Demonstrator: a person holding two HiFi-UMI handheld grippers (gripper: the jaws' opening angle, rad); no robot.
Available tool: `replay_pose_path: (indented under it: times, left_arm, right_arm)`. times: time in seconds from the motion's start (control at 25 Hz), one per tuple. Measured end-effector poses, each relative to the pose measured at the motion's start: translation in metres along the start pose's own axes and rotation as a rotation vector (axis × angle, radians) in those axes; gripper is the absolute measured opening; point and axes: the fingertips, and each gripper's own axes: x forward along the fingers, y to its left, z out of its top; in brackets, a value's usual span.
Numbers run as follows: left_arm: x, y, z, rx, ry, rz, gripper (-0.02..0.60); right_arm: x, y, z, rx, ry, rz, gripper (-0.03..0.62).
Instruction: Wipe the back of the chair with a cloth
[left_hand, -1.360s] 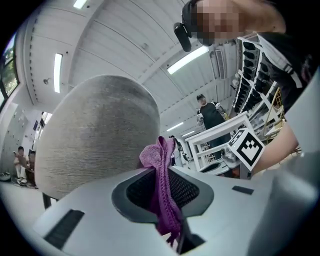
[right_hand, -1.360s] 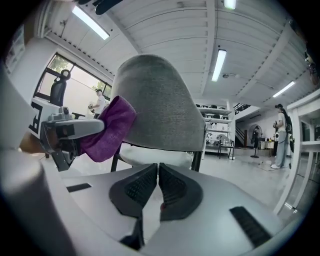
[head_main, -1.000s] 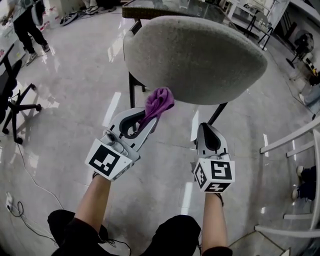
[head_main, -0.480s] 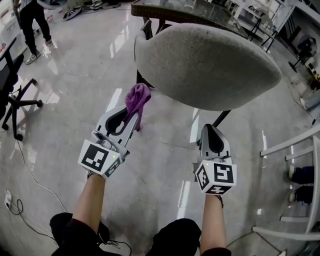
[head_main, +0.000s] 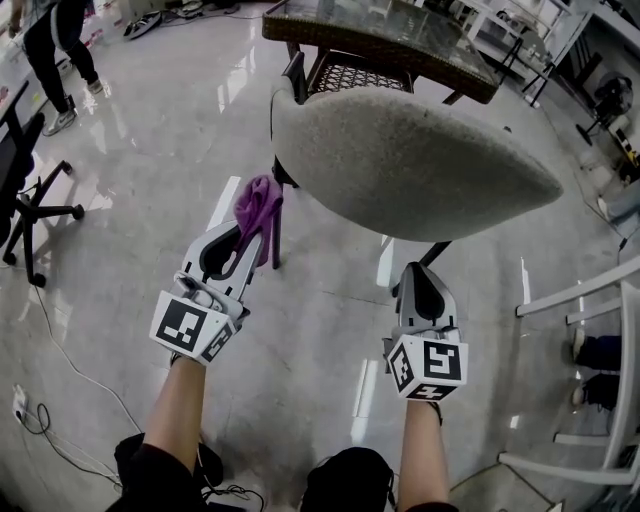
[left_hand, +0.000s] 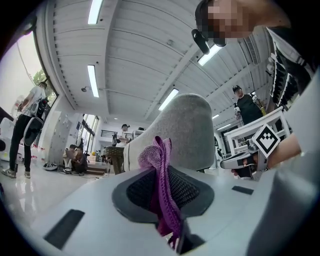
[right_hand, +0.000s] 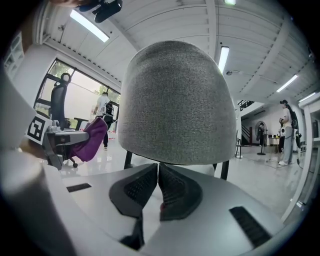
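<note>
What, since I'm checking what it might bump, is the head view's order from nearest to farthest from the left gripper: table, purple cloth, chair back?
1. purple cloth, clamped in the left gripper itself.
2. chair back, ahead and to the right.
3. table, beyond the chair, at the top.

The grey fabric chair back (head_main: 410, 160) stands ahead of both claws. The left claw (head_main: 256, 232) lies just left of its left edge, with the purple cloth (head_main: 258, 203) between its jaws. The right claw (head_main: 418, 270) sits before the chair back, under its lower edge. A glass-topped wicker table (head_main: 385, 30) stands behind the chair, and a black office chair (head_main: 25, 190) is far left.
</note>
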Motion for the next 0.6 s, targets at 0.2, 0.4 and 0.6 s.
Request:
replay_pose_path:
  times: [0.2,0.4,0.6]
  left_arm:
    - [0.004,0.015,0.018,0.006,0.018,-0.004,0.081]
    - [0.005,0.022,0.034,0.002,0.033,-0.009,0.081]
    - [0.004,0.031,0.065,-0.012,0.036,-0.011,0.081]
  right_arm:
    - [0.006,0.014,0.017,-0.007,0.03,0.014,0.028]
    - [0.006,0.027,0.039,-0.004,0.033,0.024,0.028]
    - [0.001,0.033,0.071,0.009,0.045,0.014,0.028]
